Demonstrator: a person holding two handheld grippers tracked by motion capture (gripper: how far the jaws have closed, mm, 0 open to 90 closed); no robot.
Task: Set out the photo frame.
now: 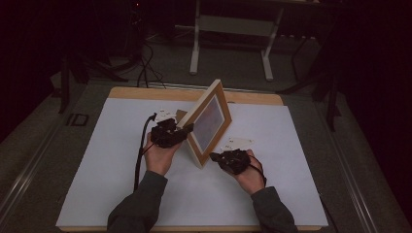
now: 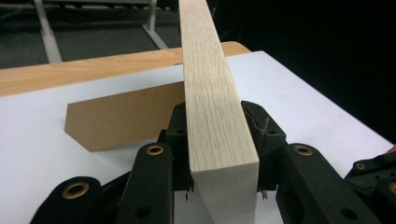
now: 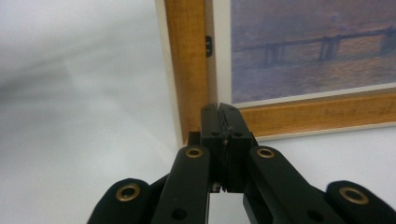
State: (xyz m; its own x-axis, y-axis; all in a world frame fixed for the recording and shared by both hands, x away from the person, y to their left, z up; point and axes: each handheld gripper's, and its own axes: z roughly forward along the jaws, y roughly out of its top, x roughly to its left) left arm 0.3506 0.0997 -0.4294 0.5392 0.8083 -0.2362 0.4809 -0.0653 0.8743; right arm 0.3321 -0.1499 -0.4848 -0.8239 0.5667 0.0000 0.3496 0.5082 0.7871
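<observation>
So left gripper point(image 1: 182, 132) pinching picture frame point(image 1: 210, 122) edge, frame tilted on table point(image 1: 121, 145); right gripper point(image 1: 216, 156) jaws pressed together, tips at frame's lower corner.

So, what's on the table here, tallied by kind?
Picture frame, wooden, standing on its edge: 1
Brown easel stand behind the frame: 1
White sheet covering the tabletop: 1
Grippers: 2, left gripper and right gripper
Total: 5
</observation>
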